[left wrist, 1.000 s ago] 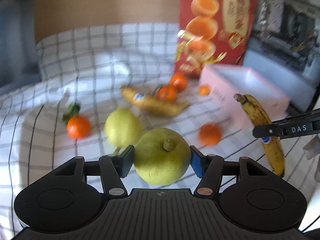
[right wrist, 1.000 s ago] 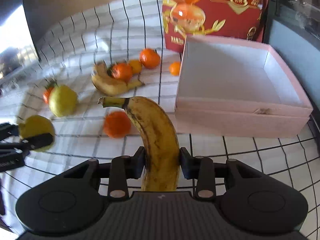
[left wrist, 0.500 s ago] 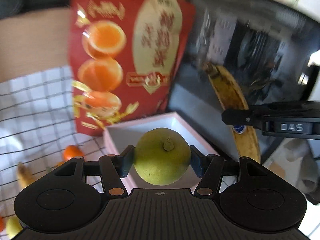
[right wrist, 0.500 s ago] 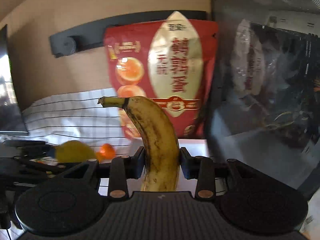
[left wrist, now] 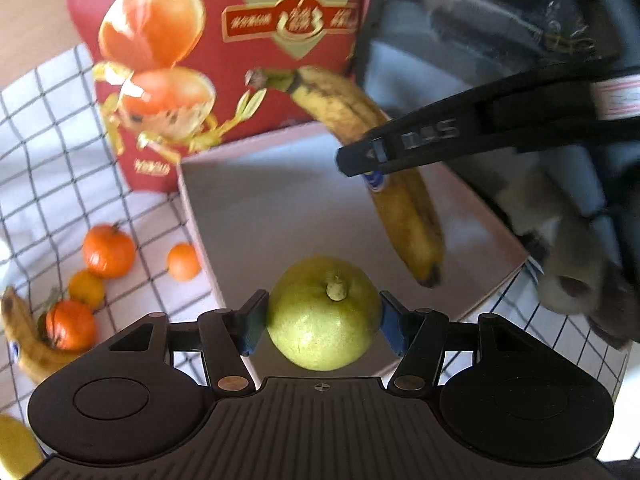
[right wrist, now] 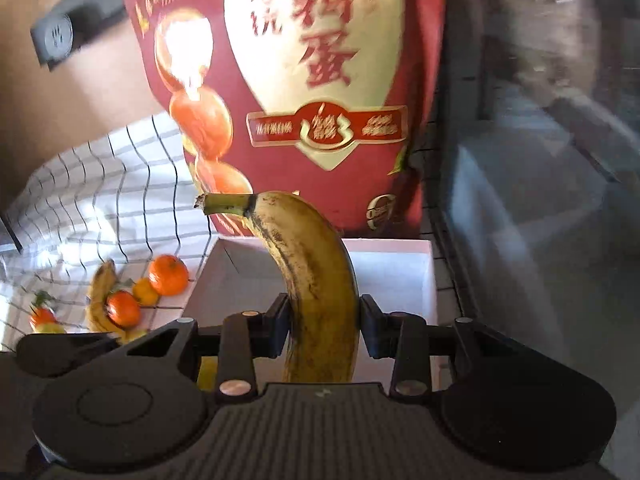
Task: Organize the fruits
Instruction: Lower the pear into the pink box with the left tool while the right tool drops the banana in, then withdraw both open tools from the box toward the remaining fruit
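Note:
My left gripper (left wrist: 323, 320) is shut on a green pear (left wrist: 324, 316) and holds it above the near edge of the pink box (left wrist: 256, 200). My right gripper (right wrist: 324, 328) is shut on a spotted yellow banana (right wrist: 316, 280), held over the same pink box (right wrist: 400, 276). In the left wrist view the banana (left wrist: 404, 200) hangs over the box's right half, pinched by the right gripper's fingers (left wrist: 400, 148). Oranges (left wrist: 108, 252) and a second banana (left wrist: 24, 344) lie on the checked cloth left of the box.
A tall red printed bag (right wrist: 304, 80) stands just behind the box. A dark glass-fronted cabinet (right wrist: 540, 160) is at the right. A checked white cloth (left wrist: 48, 152) covers the table. Another yellow-green fruit (left wrist: 12, 448) shows at the lower left corner.
Both grippers have swung from the cloth to over the pink box and tilted down, each still holding its fruit. The banana now hangs over the box interior.

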Available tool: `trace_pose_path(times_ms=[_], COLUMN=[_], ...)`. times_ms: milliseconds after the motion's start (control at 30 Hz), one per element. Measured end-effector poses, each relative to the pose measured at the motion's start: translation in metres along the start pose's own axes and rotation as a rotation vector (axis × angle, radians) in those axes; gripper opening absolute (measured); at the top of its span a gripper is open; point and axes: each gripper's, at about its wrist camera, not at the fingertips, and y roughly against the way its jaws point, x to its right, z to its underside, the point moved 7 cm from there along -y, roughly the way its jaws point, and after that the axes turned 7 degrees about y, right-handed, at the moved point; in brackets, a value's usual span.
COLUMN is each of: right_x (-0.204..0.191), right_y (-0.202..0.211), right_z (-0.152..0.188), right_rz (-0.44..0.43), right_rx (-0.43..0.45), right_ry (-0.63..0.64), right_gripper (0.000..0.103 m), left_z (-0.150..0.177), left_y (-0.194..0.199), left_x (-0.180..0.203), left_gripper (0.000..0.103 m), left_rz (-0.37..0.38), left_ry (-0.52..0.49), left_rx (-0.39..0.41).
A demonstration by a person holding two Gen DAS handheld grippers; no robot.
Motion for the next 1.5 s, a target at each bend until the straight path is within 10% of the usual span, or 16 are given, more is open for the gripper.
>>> trace_pose_path(times_ms=[700, 1067, 1500], right_x=[-0.02, -0.013, -0.085], right_y=[-0.064, -0.021, 0.037], right_z=[0.032, 0.025, 0.042], right_rz=[-0.208, -0.21, -0.04], right_rx=[-0.234, -0.128, -0.008], right_ry=[-0.101, -0.157, 0.139], right_gripper=[0.039, 0.041, 0.041], left_z=[0.004, 0.011, 0.115], left_y=[0.009, 0.097, 0.156], left_x=[0.003, -0.058, -0.203], left_gripper=[0.057, 0.057, 0.057], left_rz=[0.001, -0.039, -0.309], left_ry=[-0.077, 0.201, 0.667], left_rx=[0.035, 0.278, 0.287])
